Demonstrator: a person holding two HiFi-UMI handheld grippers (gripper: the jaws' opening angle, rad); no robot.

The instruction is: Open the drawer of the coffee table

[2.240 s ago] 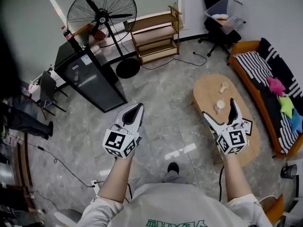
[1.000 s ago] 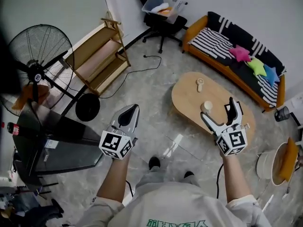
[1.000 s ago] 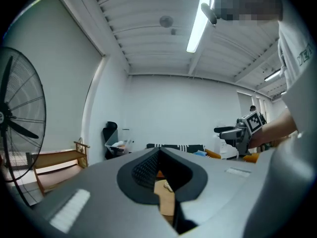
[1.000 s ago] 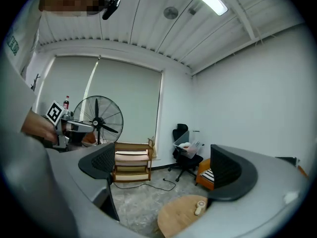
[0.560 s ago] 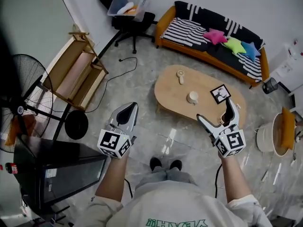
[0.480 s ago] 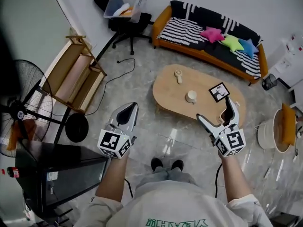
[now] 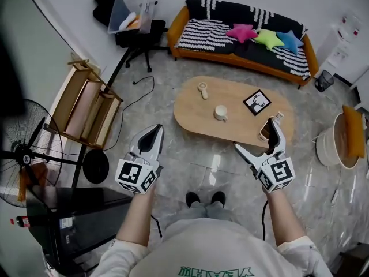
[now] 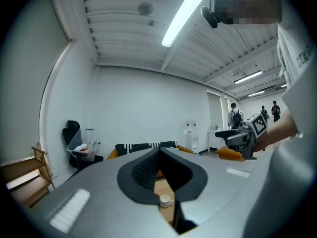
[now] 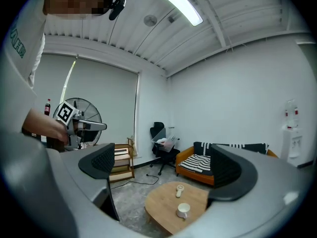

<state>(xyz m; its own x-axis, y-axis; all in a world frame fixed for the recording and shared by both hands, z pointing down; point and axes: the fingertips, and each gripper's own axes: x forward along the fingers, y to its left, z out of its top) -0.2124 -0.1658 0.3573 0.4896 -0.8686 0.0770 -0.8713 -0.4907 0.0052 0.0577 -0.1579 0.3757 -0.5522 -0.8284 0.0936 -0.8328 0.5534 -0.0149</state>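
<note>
The oval wooden coffee table (image 7: 196, 111) stands on the grey floor just ahead of me, in front of the sofa. On it are a white cup (image 7: 220, 113), a small round-headed object (image 7: 202, 89) and a framed picture (image 7: 257, 102). No drawer front shows in any view. My left gripper (image 7: 154, 129) is held in the air short of the table's near left end, fingertips together and empty. My right gripper (image 7: 255, 134) hangs over the table's near right edge, jaws wide apart with nothing between them. The right gripper view shows the table (image 9: 166, 205) and cup (image 9: 183, 210) below.
An orange sofa (image 7: 242, 39) with striped cushions runs behind the table. An office chair carrying a plastic box (image 7: 131, 22) is at the back left, with a wooden shelf (image 7: 86, 105), a fan (image 7: 23, 149) and a black cabinet (image 7: 75, 218) down the left. A white basket (image 7: 334, 140) sits at right.
The view has swung round, so the coffee table now lies straight ahead and nearer. Both grippers kept their pose and jaw state; the right one now overlaps the table's near edge.
</note>
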